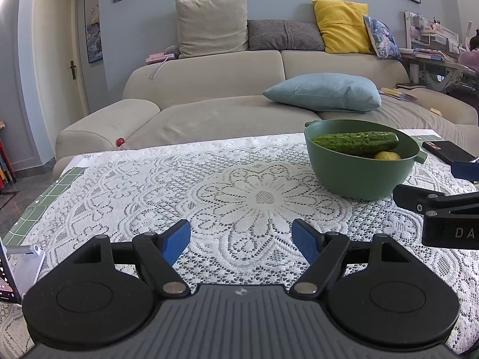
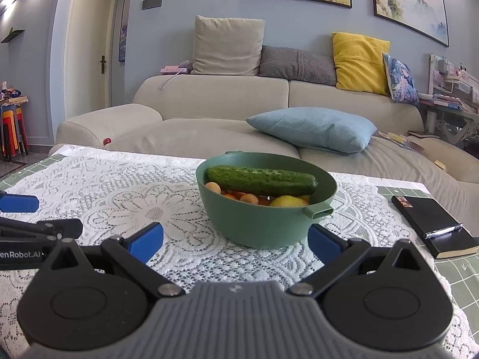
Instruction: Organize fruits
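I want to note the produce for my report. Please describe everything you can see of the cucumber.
The cucumber is dark green with bumpy, slightly glossy skin, whole and uncut. It lies roughly level across the top of the green bowl, its ends near the rim, resting on smaller orange fruits and a yellow lemon. Neither gripper touches it.

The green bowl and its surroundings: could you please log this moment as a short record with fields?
container: green bowl on lace tablecloth
top item: cucumber lying across the other produce
below it: lemon, small orange fruits
left gripper: open, empty, bowl off to its right
right gripper: open, empty, facing the bowl
beside bowl: black notebook with pen
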